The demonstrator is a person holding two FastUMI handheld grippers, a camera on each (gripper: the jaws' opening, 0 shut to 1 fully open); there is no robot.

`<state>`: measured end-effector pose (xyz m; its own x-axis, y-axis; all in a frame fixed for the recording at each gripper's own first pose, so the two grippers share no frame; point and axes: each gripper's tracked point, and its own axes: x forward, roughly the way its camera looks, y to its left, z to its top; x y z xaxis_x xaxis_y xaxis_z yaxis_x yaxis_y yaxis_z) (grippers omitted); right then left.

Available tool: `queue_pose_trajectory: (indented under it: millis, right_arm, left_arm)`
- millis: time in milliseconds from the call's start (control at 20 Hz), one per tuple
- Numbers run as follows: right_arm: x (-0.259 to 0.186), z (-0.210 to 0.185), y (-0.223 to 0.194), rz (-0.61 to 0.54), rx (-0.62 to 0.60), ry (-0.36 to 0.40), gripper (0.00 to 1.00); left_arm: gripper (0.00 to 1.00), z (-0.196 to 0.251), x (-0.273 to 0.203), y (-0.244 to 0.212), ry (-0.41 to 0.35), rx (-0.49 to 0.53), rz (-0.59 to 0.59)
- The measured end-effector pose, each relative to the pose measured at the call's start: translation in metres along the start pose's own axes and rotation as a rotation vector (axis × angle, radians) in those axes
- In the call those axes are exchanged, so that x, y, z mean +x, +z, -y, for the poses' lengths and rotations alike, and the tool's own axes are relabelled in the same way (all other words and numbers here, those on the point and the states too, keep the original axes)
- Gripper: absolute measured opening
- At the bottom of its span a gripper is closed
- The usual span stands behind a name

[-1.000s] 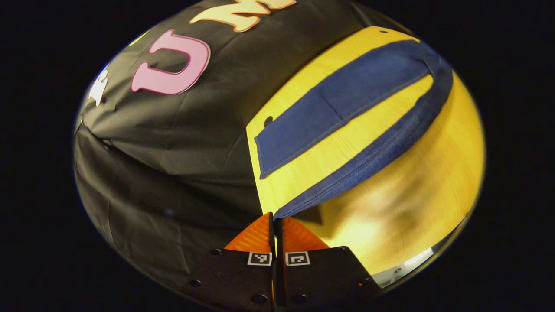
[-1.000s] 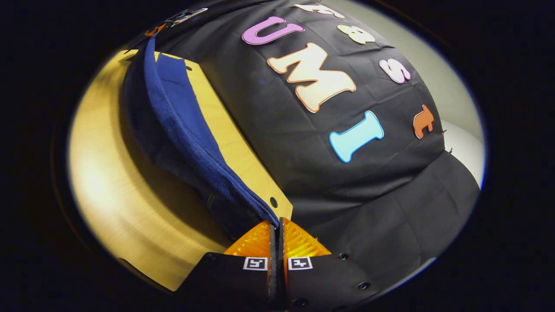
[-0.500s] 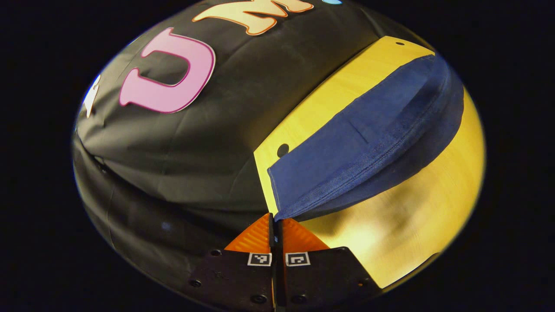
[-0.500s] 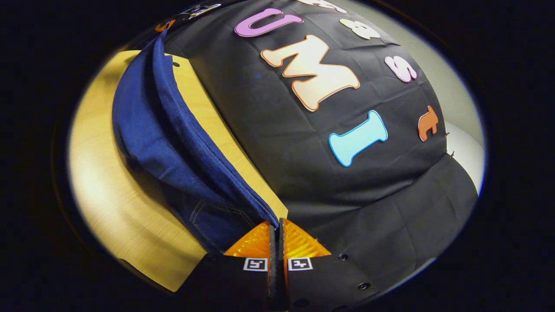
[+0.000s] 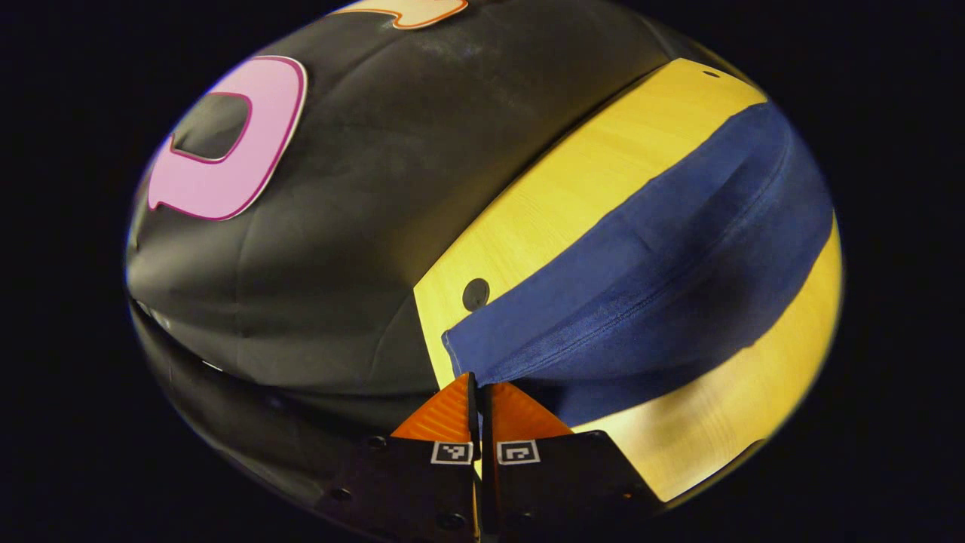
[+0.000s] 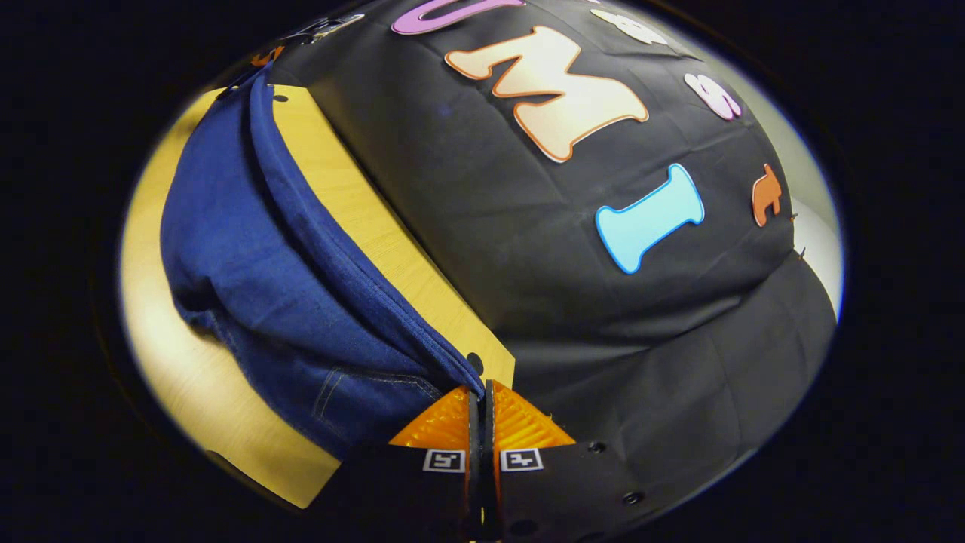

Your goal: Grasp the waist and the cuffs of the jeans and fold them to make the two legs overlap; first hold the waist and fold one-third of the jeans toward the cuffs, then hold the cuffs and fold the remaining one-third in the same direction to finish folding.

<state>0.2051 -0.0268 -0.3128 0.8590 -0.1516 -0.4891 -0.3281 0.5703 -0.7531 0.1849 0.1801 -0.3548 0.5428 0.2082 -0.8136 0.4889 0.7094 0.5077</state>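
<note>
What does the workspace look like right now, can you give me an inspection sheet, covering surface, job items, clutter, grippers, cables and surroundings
Surface: light wooden table, bare strip along its far edge, a small round hole near the corner.
Job's things: blue jeans lie lengthwise along the table, one leg brought over the other, the top layer not yet flat; a pocket seam shows near the right gripper.
Clutter: nothing seen.
Grippers: left gripper has its jaws closed on a cloth edge at one end of the jeans; right gripper has its jaws closed on the edge at the other end.
Cables: nothing seen.
Surroundings: black cloth wall behind the table; a pale wall beyond it.
</note>
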Motion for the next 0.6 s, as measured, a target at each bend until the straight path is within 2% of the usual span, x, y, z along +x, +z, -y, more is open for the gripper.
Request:
queue_pose_trajectory:
  millis: [250, 500, 550, 600]
  right_arm:
    - [0.055, -0.040, -0.014, -0.074, 0.007, 0.046, 0.04]
    - [0.095, -0.082, -0.048, -0.183, 0.014, 0.116, 0.07]
    - [0.097, -0.079, -0.056, -0.214, 0.019, 0.102, 0.25]
    - [0.094, -0.072, -0.059, -0.232, 0.035, 0.084, 0.44]
  left_arm:
    - [0.00, 0.015, 0.056, 0.015, -0.047, -0.048, -0.040]
    - [0.00, 0.034, 0.086, 0.018, -0.054, 0.019, -0.105]
    - [0.00, 0.041, 0.087, 0.019, -0.077, 0.003, -0.096]
    - [0.33, 0.049, 0.082, 0.023, -0.099, -0.029, -0.076]
